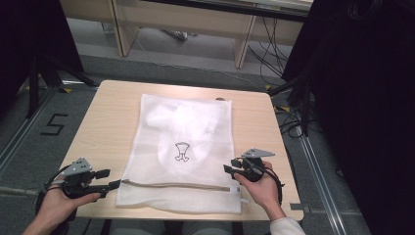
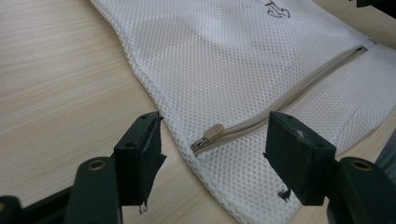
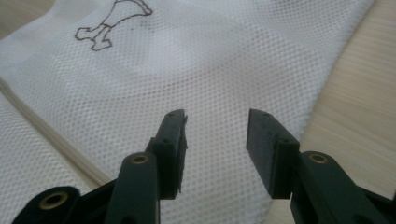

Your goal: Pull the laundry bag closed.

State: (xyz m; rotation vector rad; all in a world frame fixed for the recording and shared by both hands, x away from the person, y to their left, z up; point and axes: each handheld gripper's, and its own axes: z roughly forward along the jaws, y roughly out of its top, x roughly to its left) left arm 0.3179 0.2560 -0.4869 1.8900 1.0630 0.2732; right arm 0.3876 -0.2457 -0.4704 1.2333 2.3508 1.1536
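Both of my hands come in at the near edge of the counter (image 1: pixel 98 122), one hand-held gripper each, and the thing I'm working on is the white mesh laundry bag (image 1: pixel 183 147) lying flat in the middle of it. Everything below is relative to that bag. My left hand-held gripper (image 1: pixel 113 178) sits at the bag's near left corner, jaws spread and nothing between them, aimed right at the beige zipper (image 1: pixel 176 185) that runs across the bag's near end. In the left gripper view the little zipper pull (image 2: pixel 212 132) is parked at that left end of the track, just ahead of the jaws, so I'd guess that's why this hand is where it is: lined up to pinch the pull. My right hand-held gripper (image 1: pixel 229 166) hovers at the bag's near right edge, jaws spread wide too, over mesh in the right gripper view but not pressing it. My read is it's there to pin the bag so it doesn't slide when the zipper gets tugged. Something white and bunched sits inside the bag, under the small printed garment logo (image 1: pixel 182 151), toward its far end. Zipper looks closed along its length.
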